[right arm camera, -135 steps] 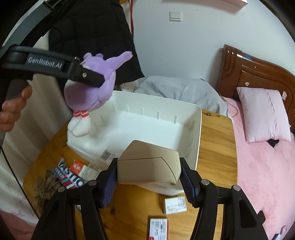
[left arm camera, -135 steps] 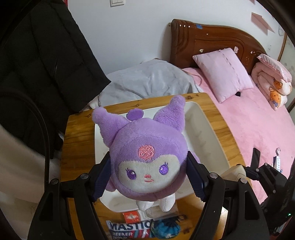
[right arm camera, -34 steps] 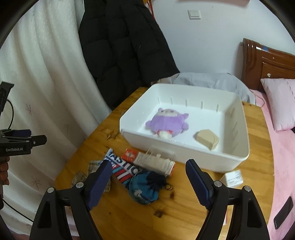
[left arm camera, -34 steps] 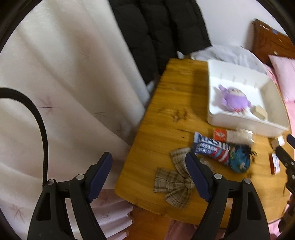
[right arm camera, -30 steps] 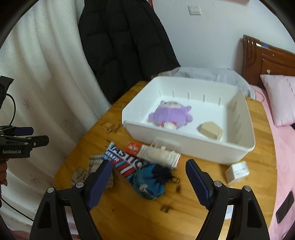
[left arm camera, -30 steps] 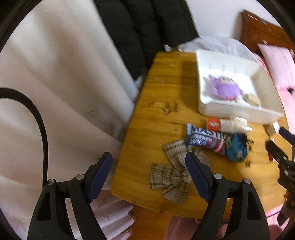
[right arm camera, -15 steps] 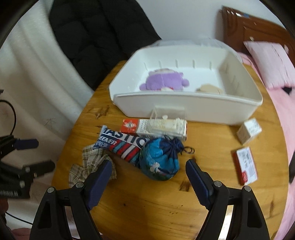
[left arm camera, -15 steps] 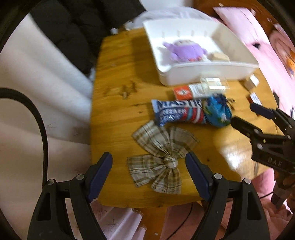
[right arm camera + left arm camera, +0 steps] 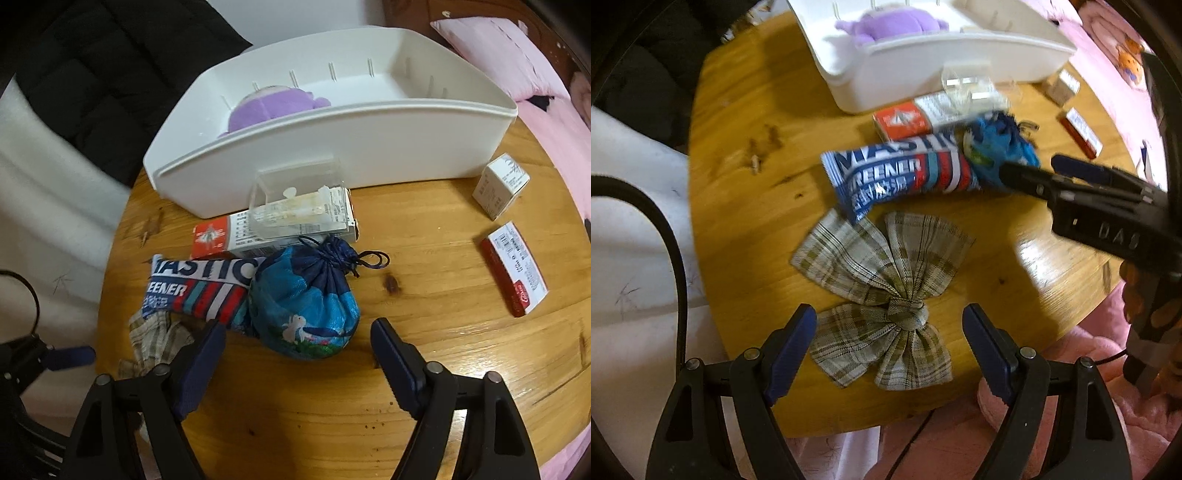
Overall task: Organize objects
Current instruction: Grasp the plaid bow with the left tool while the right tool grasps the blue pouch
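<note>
The green-and-cream plaid fabric bow (image 9: 886, 291) lies flat near the table's front edge, its knot framed between the fingers of the left gripper (image 9: 889, 341); that gripper is spread wide and empty, pitched steeply down, which suggests the bow is the item it lines up on; the pads do not touch the cloth. The blue printed drawstring pouch (image 9: 304, 301) sits just beyond the right gripper (image 9: 297, 341); its jaws have just been closing a little, yet they stand apart with nothing pinched, the pouch ahead of the pads rather than between them.

The white plastic storage bin (image 9: 369, 147) stands at the back of the round wooden table (image 9: 424, 302) and already holds the purple plush toy (image 9: 269, 105); it is presumably the destination for the loose items.

Obstructions: the blue, white and red snack wrapper (image 9: 195, 288) overlaps one wing of the bow and touches the pouch, so lifting either may drag it; the red-and-white carton (image 9: 273, 236) carries a clear plastic box (image 9: 295, 199) against the bin's front wall. A small white carton (image 9: 500, 186) and a flat red-and-white box (image 9: 515, 267) lie well apart to the right.
</note>
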